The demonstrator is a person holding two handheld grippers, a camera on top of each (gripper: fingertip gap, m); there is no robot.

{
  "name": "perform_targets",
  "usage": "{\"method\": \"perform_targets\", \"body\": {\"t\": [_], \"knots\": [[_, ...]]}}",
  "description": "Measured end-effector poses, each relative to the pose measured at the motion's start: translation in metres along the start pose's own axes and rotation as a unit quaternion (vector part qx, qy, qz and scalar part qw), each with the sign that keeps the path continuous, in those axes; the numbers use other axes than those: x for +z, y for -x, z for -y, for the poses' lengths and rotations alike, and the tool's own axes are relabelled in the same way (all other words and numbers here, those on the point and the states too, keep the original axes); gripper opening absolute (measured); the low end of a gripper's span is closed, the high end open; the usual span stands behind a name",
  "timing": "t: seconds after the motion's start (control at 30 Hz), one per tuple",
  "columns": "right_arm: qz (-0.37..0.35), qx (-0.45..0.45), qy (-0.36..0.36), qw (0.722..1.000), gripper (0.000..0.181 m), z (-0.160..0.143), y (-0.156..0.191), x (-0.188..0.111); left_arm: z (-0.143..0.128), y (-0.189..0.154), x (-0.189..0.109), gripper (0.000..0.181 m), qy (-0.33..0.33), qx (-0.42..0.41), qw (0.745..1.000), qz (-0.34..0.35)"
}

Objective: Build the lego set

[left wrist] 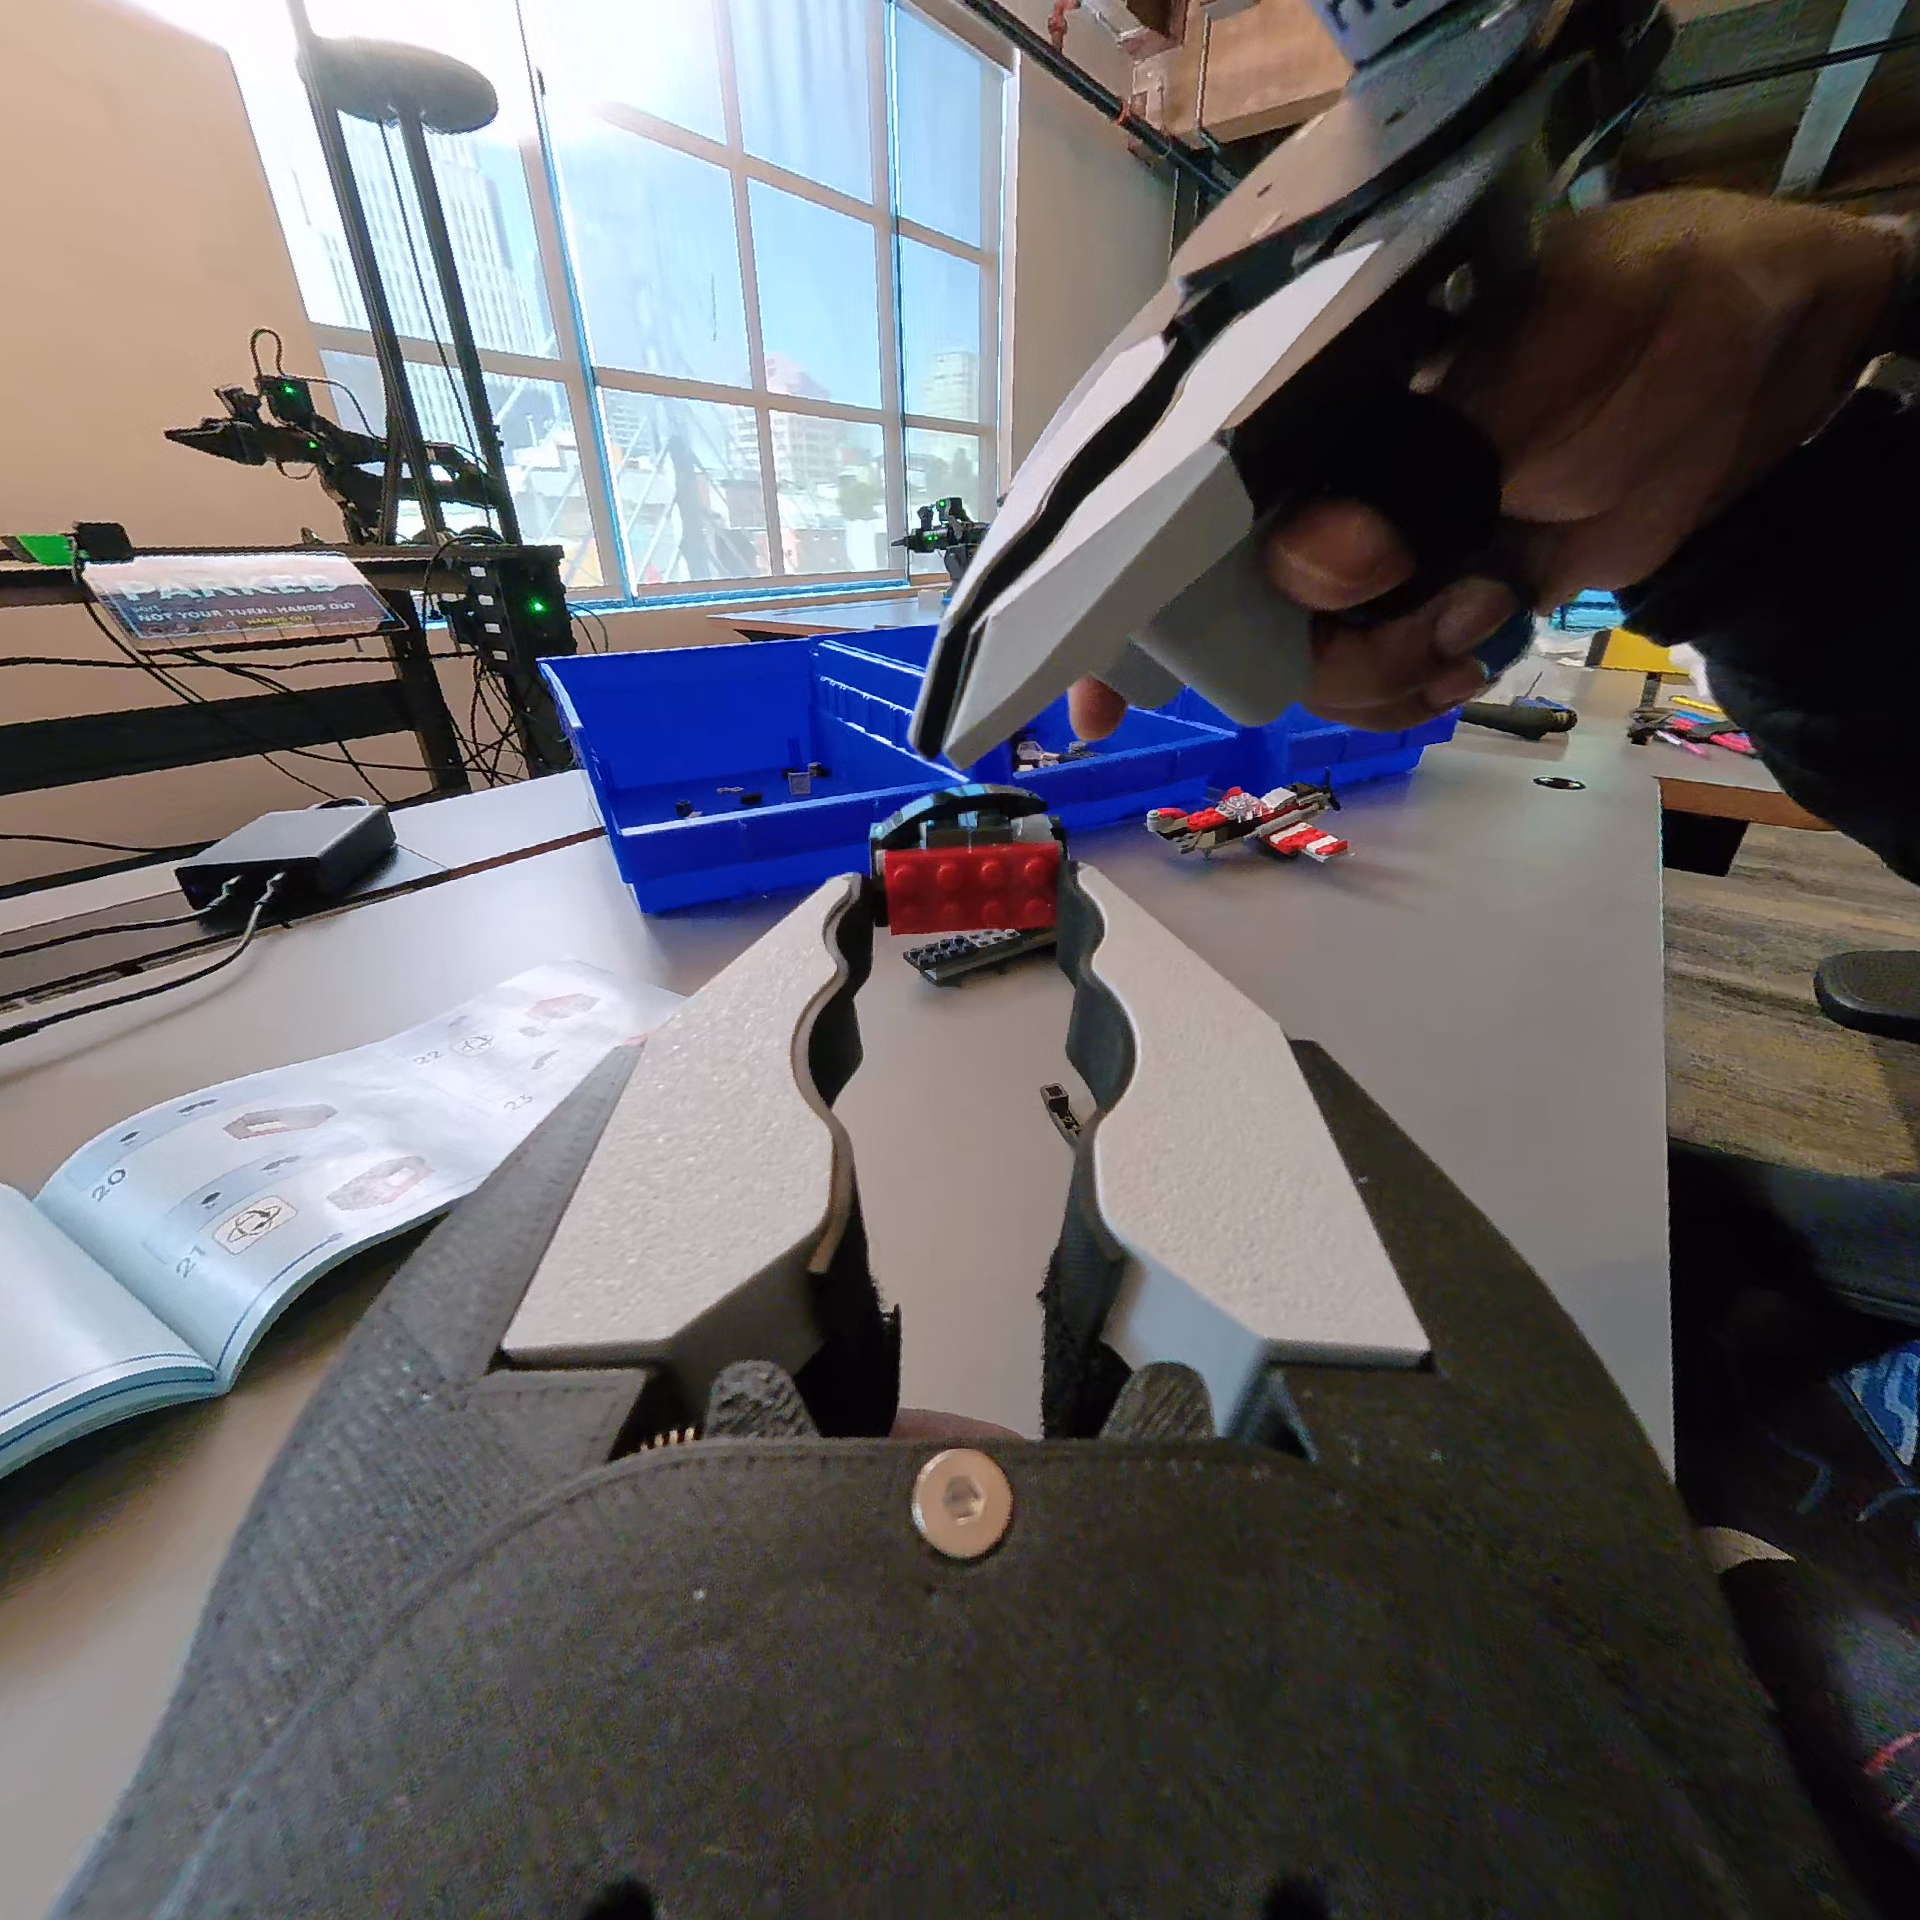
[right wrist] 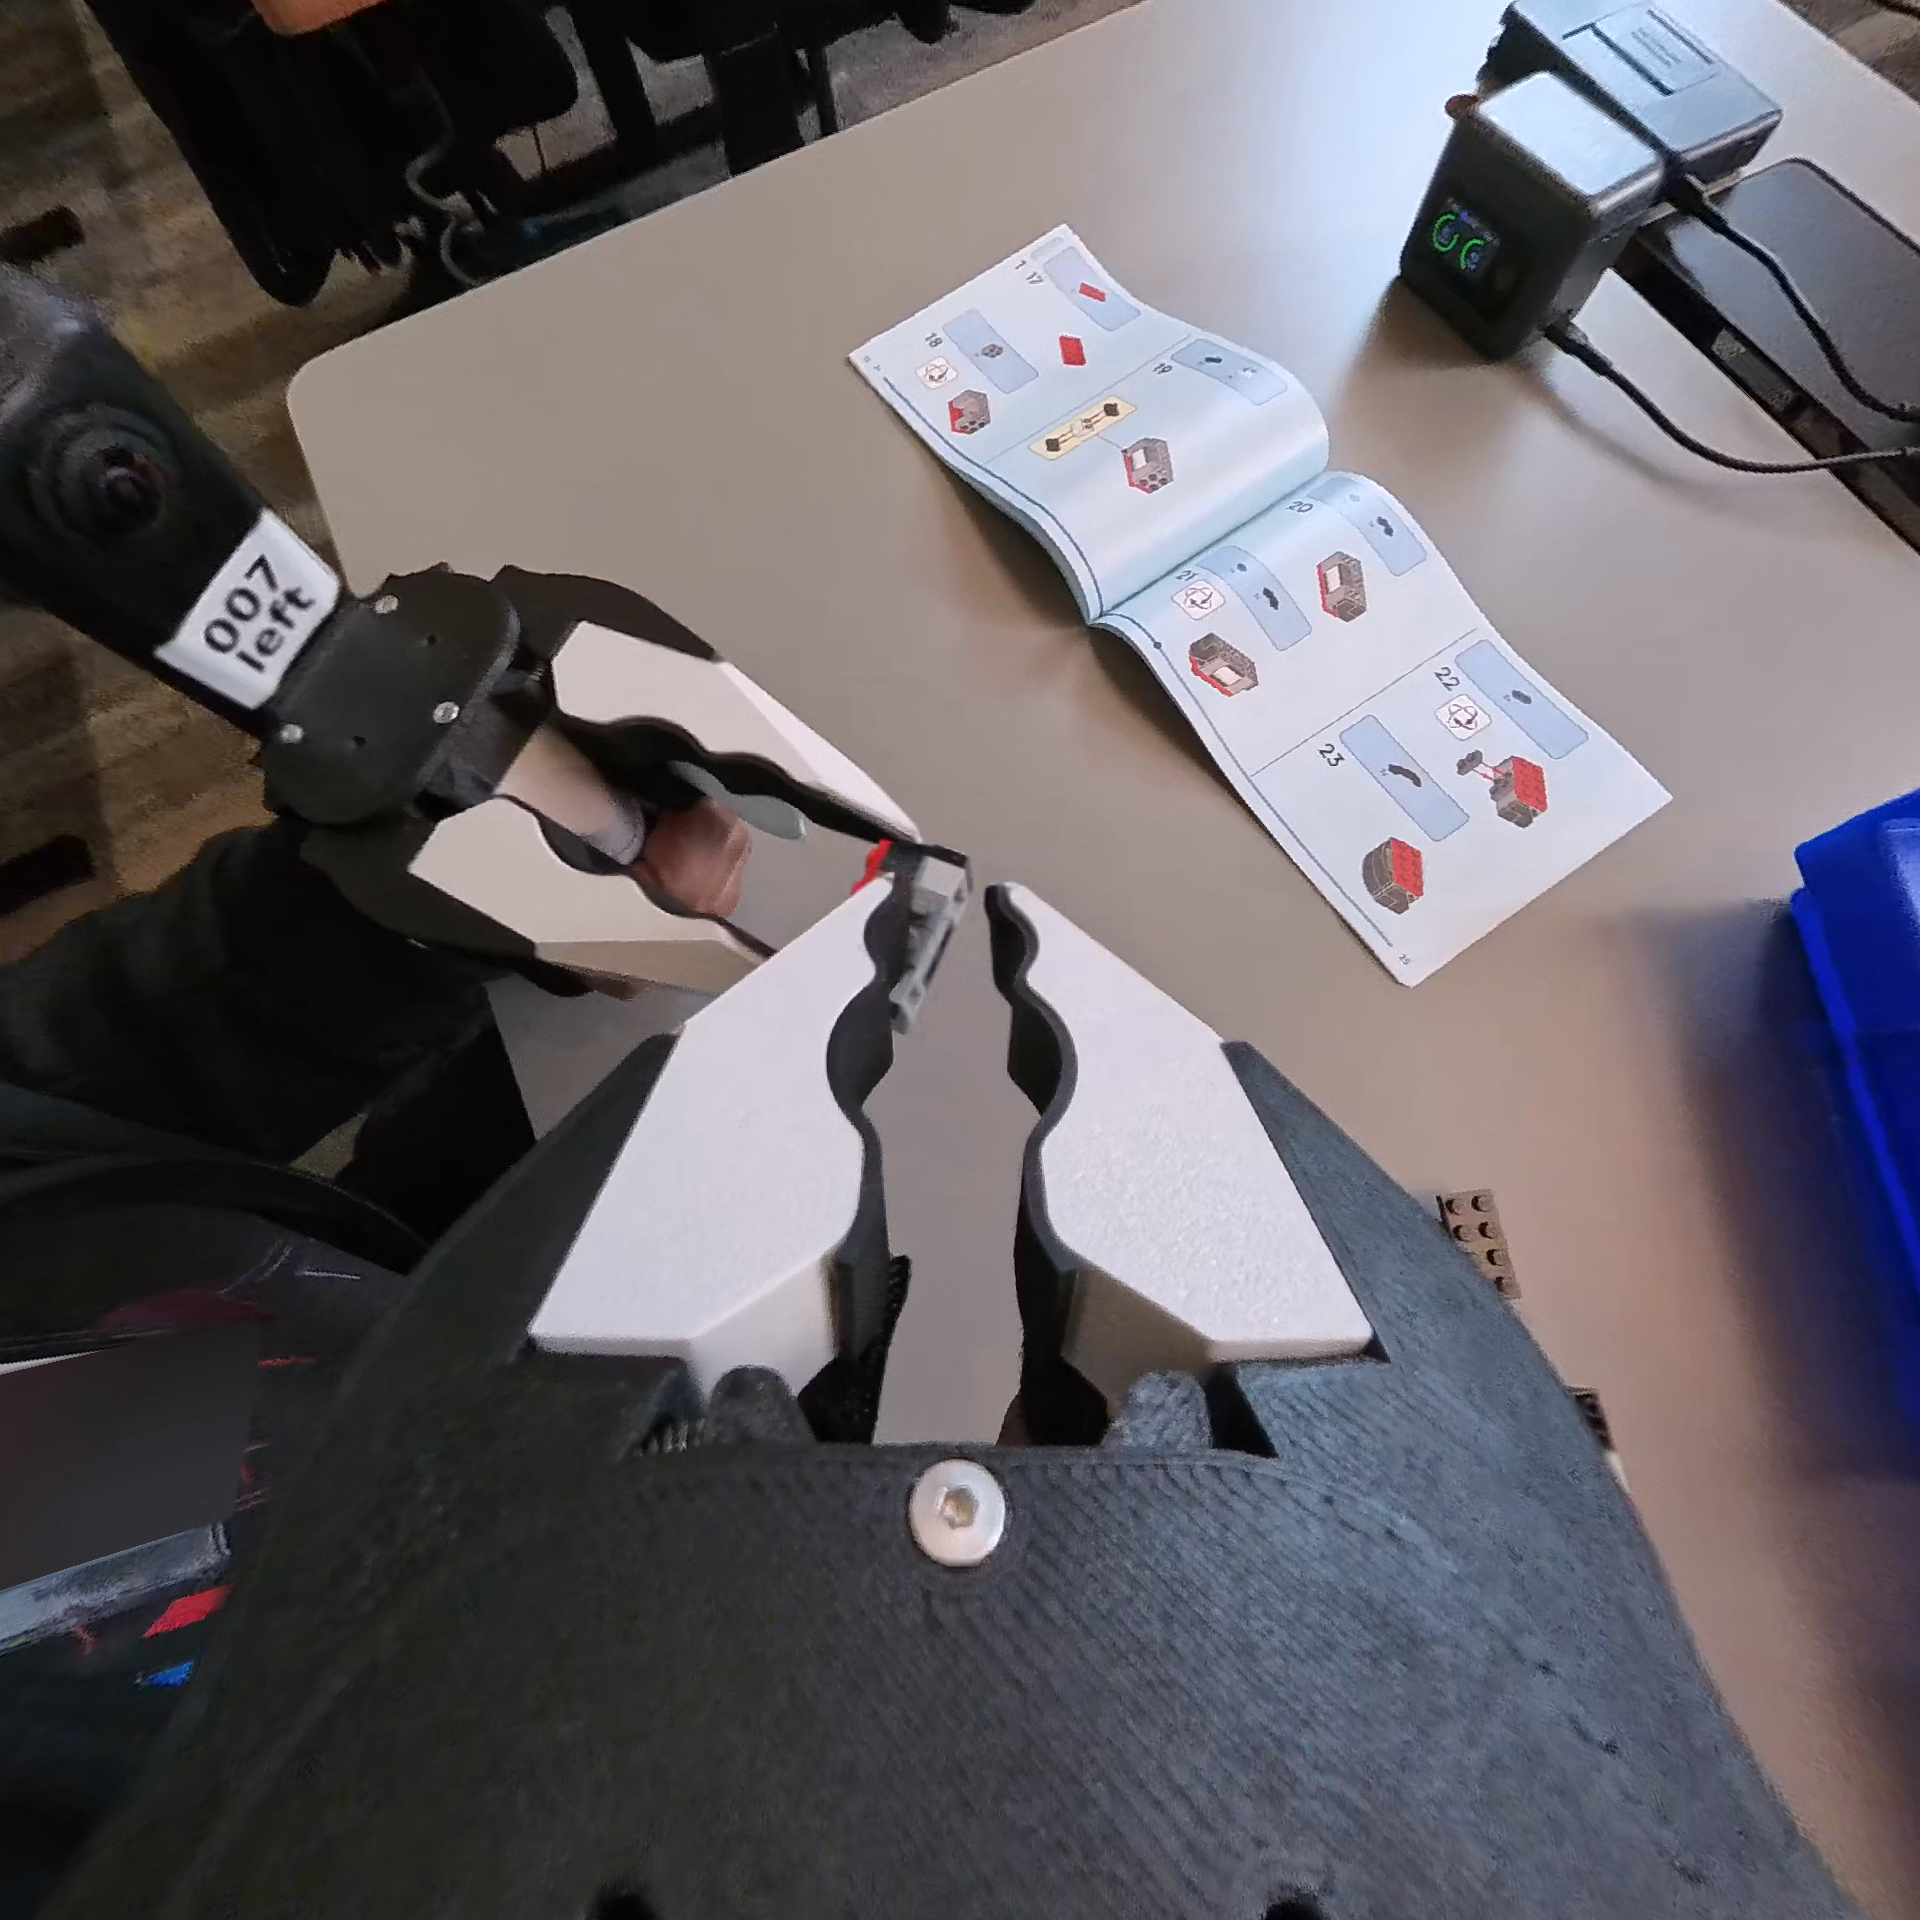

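My left gripper (left wrist: 971, 894) is shut on a small lego assembly (left wrist: 971, 883) with a red studded face, grey bricks and a black curved top, held above the grey table (left wrist: 1403, 1039). It also shows in the right wrist view (right wrist: 920, 935), in the left gripper's tips (right wrist: 920, 847). My right gripper (right wrist: 971, 899) hovers just over the assembly, jaws a narrow gap apart and empty. In the left wrist view it comes down from the upper right (left wrist: 935, 743). A dark grey plate (left wrist: 977, 951) and a small black piece (left wrist: 1060, 1107) lie on the table.
An open instruction booklet (right wrist: 1247, 582) lies to the left (left wrist: 260, 1174). Blue bins (left wrist: 727, 758) stand behind, with a red and white plane model (left wrist: 1257, 826) beside them. A black power unit with cables (right wrist: 1527, 208) sits at the table's far edge. My left and right fingertips are right by each other.
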State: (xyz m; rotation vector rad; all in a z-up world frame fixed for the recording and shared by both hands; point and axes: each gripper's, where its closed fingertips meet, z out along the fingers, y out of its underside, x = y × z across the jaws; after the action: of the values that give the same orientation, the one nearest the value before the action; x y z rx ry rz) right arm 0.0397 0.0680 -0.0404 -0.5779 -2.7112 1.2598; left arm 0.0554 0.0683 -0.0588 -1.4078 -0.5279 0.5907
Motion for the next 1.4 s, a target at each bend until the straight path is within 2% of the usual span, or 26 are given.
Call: {"method": "perform_targets", "body": {"t": [0.13,0.33,0.43,0.53,1.17,1.4], "knots": [[0.050,0.079,-0.035,0.995,0.028,0.000,-0.008,-0.003,0.003,-0.001,-0.001,0.035,-0.008,0.002,1.000,-0.001],[0.181,0.214,-0.081,0.956,0.047,-0.001,-0.008,-0.007,0.013,-0.008,-0.004,0.035,-0.034,0.011,0.999,-0.018],[0.231,0.244,-0.075,0.939,0.056,-0.006,0.002,-0.007,0.015,-0.013,-0.005,0.035,-0.040,0.018,0.999,-0.027],[0.261,0.262,-0.072,0.926,0.056,-0.009,0.010,-0.006,0.014,-0.018,-0.003,0.035,-0.037,0.027,0.998,-0.036],[0.257,0.259,-0.065,0.929,0.055,-0.017,0.008,-0.003,0.015,-0.024,-0.002,0.035,-0.041,0.033,0.997,-0.048],[0.282,0.266,-0.061,0.920,0.055,-0.020,0.019,-0.005,0.015,-0.025,-0.003,0.035,-0.039,0.039,0.997,-0.048]]}}
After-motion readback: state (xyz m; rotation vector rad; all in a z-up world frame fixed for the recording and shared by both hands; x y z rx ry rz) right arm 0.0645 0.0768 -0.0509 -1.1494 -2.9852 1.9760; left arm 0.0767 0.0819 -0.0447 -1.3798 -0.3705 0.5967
